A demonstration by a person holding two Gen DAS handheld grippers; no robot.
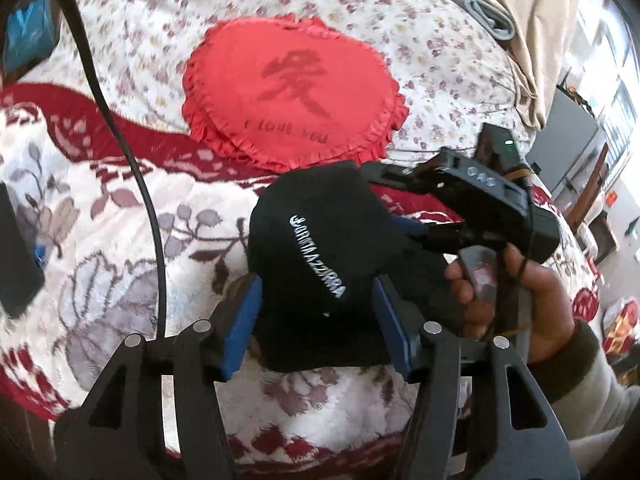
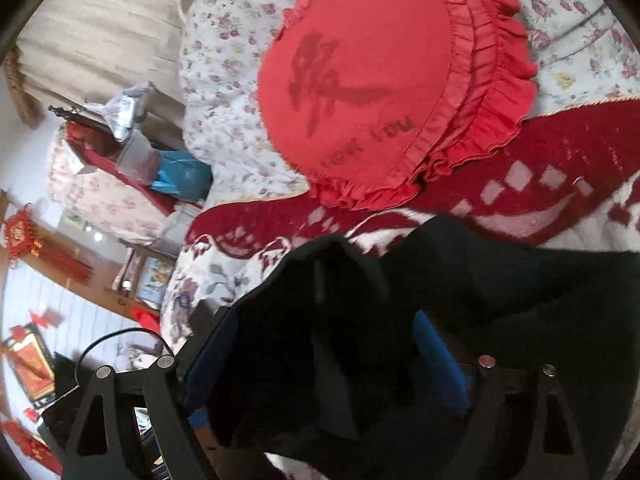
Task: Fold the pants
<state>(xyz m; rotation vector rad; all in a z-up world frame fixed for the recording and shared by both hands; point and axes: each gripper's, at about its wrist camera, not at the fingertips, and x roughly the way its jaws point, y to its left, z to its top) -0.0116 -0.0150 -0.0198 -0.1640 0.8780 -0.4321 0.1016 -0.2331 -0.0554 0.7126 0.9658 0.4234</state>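
The black pants (image 1: 320, 216), bunched into a thick bundle with white lettering on top, lie on the red and white floral blanket (image 1: 120, 240). My left gripper (image 1: 316, 288) straddles the bundle's near end. Its blue pads (image 1: 240, 320) show their inner faces and do not press the cloth, so it is open. My right gripper (image 1: 396, 204), held by a hand (image 1: 520, 288), reaches the bundle from the right. In the right wrist view the right gripper (image 2: 324, 320) stands wide open with the dark pants (image 2: 500, 280) filling the space between the fingers.
A red frilled heart pillow (image 1: 292, 92) (image 2: 372, 80) lies just beyond the pants on a small-flowered bedspread (image 1: 400, 20). A black cable (image 1: 120, 132) hangs across the left. A beige curtain (image 1: 500, 8) is at the back right. The bed's edge and room clutter (image 2: 132, 152) show at the left.
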